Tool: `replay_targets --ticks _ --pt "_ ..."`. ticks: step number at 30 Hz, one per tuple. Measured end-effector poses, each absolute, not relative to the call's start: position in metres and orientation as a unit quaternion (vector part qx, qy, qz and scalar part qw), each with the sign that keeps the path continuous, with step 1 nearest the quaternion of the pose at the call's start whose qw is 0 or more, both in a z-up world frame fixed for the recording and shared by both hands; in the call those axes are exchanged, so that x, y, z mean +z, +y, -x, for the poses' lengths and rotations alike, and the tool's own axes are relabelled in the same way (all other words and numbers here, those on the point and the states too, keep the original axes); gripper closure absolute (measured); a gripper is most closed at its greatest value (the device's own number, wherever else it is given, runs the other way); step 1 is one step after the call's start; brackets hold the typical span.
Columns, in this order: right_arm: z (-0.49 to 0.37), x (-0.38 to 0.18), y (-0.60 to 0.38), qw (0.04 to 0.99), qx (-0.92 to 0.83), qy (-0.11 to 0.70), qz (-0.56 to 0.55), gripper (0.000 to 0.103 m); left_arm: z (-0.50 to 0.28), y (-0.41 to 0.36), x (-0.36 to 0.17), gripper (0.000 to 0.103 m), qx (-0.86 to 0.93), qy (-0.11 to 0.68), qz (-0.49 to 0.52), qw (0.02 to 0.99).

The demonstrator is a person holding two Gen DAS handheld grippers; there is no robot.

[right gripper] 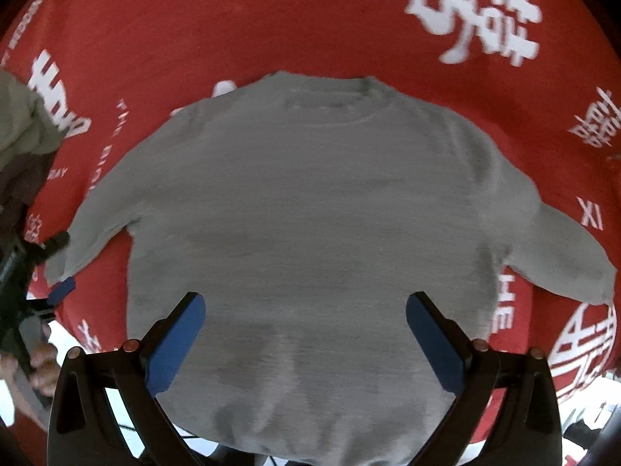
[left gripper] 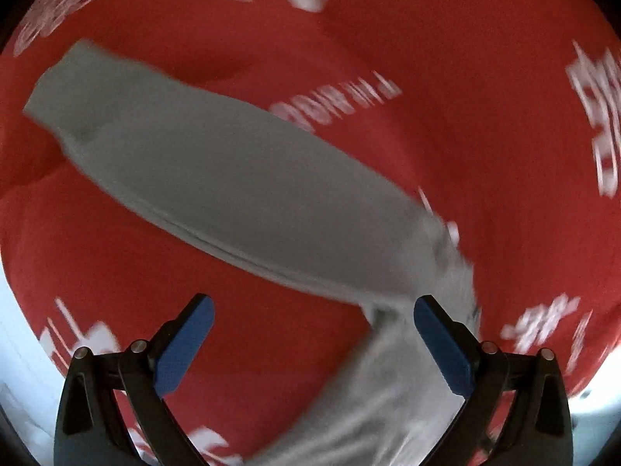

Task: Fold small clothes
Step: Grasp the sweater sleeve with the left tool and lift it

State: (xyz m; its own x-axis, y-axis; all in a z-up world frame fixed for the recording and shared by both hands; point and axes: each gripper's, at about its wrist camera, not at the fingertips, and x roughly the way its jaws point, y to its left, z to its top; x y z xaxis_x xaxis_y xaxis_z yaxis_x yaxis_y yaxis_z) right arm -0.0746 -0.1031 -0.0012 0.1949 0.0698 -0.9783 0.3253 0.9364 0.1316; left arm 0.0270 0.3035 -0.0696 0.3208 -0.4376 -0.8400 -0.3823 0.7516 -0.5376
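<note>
Right wrist: flat grey knit sweater [right gripper: 310, 213], printed red cloth [right gripper: 233, 19]

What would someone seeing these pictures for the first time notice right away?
A small grey sweater lies spread flat, neckline away from the camera, filling the middle of the right wrist view. Under it is a bright red cloth printed with large white characters. In the left wrist view one grey sleeve stretches diagonally across the red, and both the left tool and the right tool hang open above the fabric.
</note>
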Motion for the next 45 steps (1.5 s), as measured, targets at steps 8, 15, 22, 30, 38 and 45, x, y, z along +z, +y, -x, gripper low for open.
replay_targets --ticks 8,15,22,30,38,45 --pt "0.055 -0.020 -0.065 0.745 -0.047 0.651 -0.137 0.000 -0.028 0.342 -0.105 0.000 -0.016 0.536 0.436 0.722" --pt "0.041 -0.023 -0.041 0.748 -0.025 0.652 -0.122 0.000 -0.068 0.340 -0.108 0.000 -0.025 0.511 0.453 0.730" --pt "0.041 -0.029 -0.030 0.747 -0.012 0.654 -0.119 0.000 -0.090 0.322 -0.101 0.084 0.034 0.552 0.329 0.765" --pt "0.058 -0.021 -0.045 0.753 -0.018 0.641 -0.145 0.006 -0.097 0.282 -0.044 0.088 -0.015 0.522 0.190 0.832" --pt "0.089 -0.011 -0.106 0.758 -0.071 0.617 -0.199 0.006 -0.086 0.152 0.039 0.088 -0.166 0.464 0.073 0.867" --pt "0.130 -0.017 -0.190 0.755 -0.128 0.599 -0.235 0.006 -0.044 -0.021 -0.003 0.088 -0.275 0.489 -0.050 0.827"
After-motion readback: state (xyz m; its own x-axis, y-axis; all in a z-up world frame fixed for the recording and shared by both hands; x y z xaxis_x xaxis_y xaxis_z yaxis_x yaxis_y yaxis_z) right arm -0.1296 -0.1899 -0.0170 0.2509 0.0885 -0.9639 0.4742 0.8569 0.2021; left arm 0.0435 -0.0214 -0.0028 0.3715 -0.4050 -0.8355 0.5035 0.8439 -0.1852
